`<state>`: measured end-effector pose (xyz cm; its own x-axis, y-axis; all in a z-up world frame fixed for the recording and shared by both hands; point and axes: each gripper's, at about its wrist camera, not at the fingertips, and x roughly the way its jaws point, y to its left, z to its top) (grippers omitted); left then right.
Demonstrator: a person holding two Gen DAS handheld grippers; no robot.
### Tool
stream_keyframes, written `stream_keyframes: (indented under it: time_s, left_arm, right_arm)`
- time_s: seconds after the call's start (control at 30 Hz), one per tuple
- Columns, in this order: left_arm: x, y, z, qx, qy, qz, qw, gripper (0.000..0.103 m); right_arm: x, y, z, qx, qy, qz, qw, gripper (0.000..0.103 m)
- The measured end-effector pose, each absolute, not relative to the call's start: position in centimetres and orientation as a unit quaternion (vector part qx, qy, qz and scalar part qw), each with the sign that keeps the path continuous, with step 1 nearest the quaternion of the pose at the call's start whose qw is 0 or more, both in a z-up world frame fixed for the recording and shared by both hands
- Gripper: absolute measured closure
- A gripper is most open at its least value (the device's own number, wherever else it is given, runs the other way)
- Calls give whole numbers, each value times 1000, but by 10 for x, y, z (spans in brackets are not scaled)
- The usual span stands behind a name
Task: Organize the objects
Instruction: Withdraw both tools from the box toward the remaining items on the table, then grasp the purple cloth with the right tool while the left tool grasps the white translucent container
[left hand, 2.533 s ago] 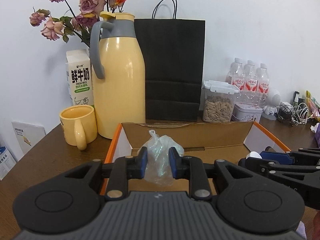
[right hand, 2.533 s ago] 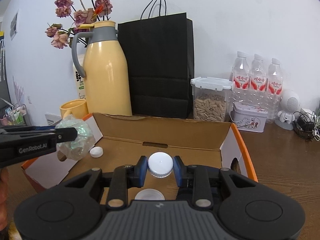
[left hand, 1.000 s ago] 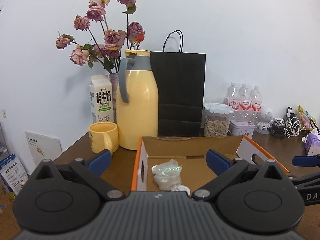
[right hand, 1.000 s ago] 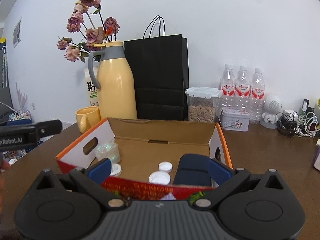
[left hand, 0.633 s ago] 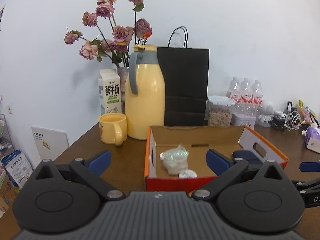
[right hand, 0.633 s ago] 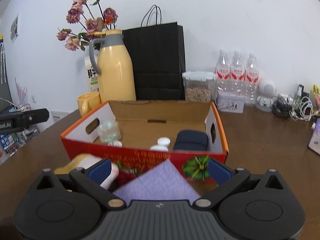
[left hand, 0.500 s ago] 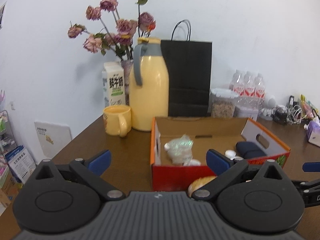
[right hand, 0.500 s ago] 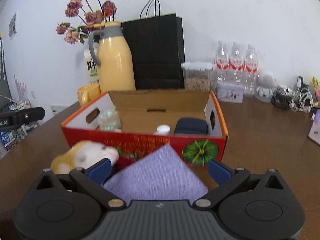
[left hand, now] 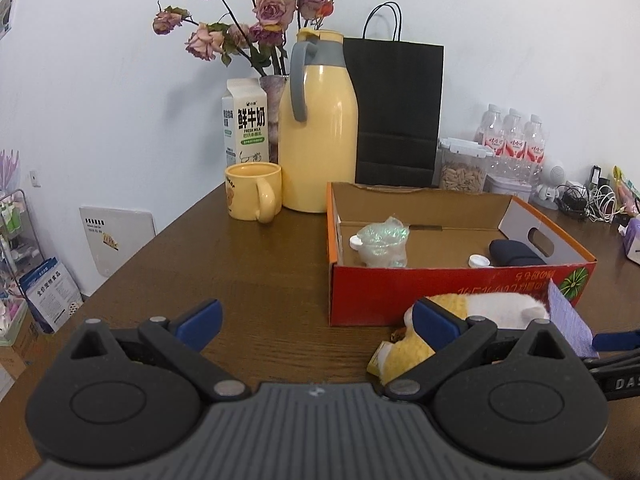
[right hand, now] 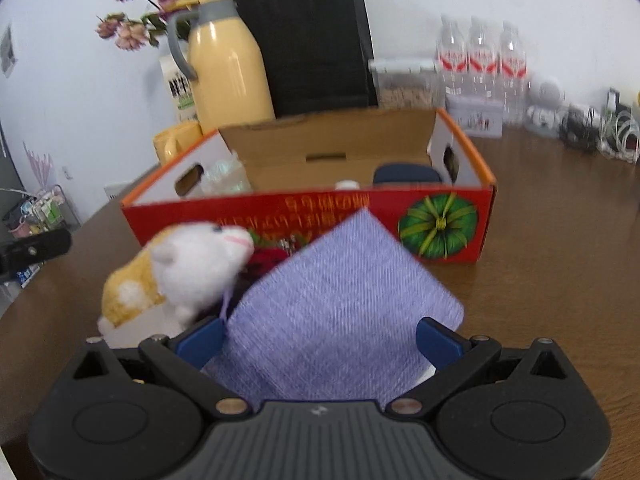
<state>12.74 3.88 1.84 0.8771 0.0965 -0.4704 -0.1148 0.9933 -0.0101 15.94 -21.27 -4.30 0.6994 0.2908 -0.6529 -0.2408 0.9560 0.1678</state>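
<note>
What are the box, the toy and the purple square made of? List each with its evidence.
Box: cardboard; bare brown inside, printed red outside, folded flaps.
Toy: plush fabric; fuzzy white and yellow pile.
Purple square: probably woven cloth, with a fine diagonal weave; blur leaves it uncertain.

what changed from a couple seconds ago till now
Both grippers let go and pulled back from the box: the left gripper released the plastic bag, the right gripper the white cap. Both lie in the box; both grippers are open. Jug and mug stayed put.
</note>
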Motion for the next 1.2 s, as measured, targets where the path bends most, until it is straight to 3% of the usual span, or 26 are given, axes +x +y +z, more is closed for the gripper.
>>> stream_keyframes:
  time_s: [0.3,0.5,0.87,1.03,1.2]
  left_arm:
    - [132,36,10,-20,260,45,964,0]
    - [136,29,5,-16,269,33,962,0]
    - [132,23,2,-15,282,23,959,0]
    - [128,18,-1,-12,291,10,957,0]
    - [125,8,-4,-9,305,-16,952,0]
  right_arm:
    - [157,-223,-49,55,358,145,921,0]
    - [152,-229,-47,60,349,152,923,18]
    - [133,-227,-36,58,319,188,927,72]
    - [125,-234,-28,65,301,188,933,84]
    - [117,-241,-21,63,288,183,938,88]
